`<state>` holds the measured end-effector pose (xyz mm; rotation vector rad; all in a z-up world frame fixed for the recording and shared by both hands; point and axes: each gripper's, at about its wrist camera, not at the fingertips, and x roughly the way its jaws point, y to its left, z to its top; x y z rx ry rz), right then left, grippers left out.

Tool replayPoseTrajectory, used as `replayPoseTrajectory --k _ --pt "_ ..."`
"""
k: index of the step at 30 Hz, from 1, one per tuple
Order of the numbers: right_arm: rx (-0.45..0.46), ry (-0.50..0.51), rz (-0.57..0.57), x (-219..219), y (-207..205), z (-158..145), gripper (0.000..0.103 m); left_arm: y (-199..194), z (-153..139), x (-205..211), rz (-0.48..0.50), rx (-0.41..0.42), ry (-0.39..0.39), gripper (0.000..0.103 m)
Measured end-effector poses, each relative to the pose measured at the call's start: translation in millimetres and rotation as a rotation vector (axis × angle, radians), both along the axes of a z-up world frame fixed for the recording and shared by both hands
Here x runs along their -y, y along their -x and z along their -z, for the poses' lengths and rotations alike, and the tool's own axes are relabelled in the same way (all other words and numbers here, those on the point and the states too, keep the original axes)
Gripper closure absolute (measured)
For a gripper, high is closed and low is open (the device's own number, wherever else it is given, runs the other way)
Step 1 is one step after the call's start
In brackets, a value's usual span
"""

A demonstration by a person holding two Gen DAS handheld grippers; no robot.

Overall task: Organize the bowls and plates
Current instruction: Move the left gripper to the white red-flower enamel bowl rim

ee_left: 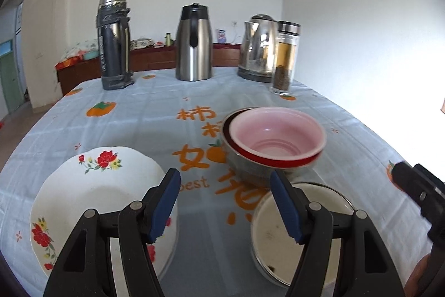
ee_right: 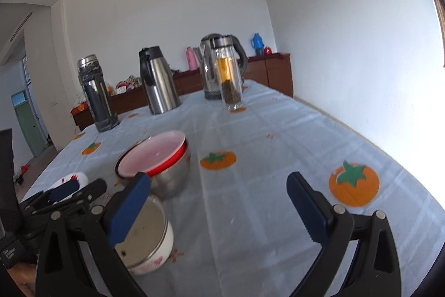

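Observation:
A pink and red bowl (ee_left: pixel 275 139) sits nested in a steel bowl (ee_left: pixel 244 166) at mid table; both show in the right wrist view, pink bowl (ee_right: pixel 155 155) in steel bowl (ee_right: pixel 173 177). A white floral plate (ee_left: pixel 91 199) lies at near left. A white enamel bowl (ee_left: pixel 275 238) with a steel rim stands at near right, also in the right wrist view (ee_right: pixel 150 238). My left gripper (ee_left: pixel 224 202) is open and empty, above the cloth between plate and enamel bowl. My right gripper (ee_right: pixel 219 202) is open and empty, just right of the enamel bowl.
At the far edge stand a dark thermos (ee_left: pixel 114 43), a steel carafe (ee_left: pixel 193 43), an electric kettle (ee_left: pixel 257 52) and a glass tea bottle (ee_left: pixel 285 57). The tablecloth (ee_right: pixel 278 146) has orange persimmon prints. A wooden sideboard (ee_right: pixel 272 74) runs along the back wall.

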<state>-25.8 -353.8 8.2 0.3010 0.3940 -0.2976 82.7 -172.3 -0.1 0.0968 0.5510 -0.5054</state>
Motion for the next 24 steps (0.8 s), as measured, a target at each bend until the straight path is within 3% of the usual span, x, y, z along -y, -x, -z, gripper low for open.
replayPoseTrajectory --k 4,6,8,14,17,20,24 --pt "-0.077 -0.035 -0.052 -6 -5 8 0.011 6 2 5 0.020 0.004 -0.026 0.034" --pt "-0.118 -0.049 -0.066 -8 -9 13 0.041 7 4 6 0.027 -0.013 -0.024 0.034" --pt "-0.154 -0.082 -0.088 -10 -11 21 0.057 7 6 5 0.030 -0.029 -0.014 0.034" --pt "-0.136 -0.155 -0.140 -15 -12 27 0.058 4 8 3 0.069 -0.103 0.043 0.034" --pt "-0.143 -0.180 -0.161 -18 -15 29 0.058 8 9 7 0.101 -0.108 0.036 0.035" --pt "-0.173 -0.222 -0.179 -18 -22 35 0.065 12 10 13 0.135 -0.106 0.024 0.057" --pt "-0.179 -0.259 -0.204 -20 -26 39 0.074 9 16 15 0.146 -0.153 0.023 0.068"
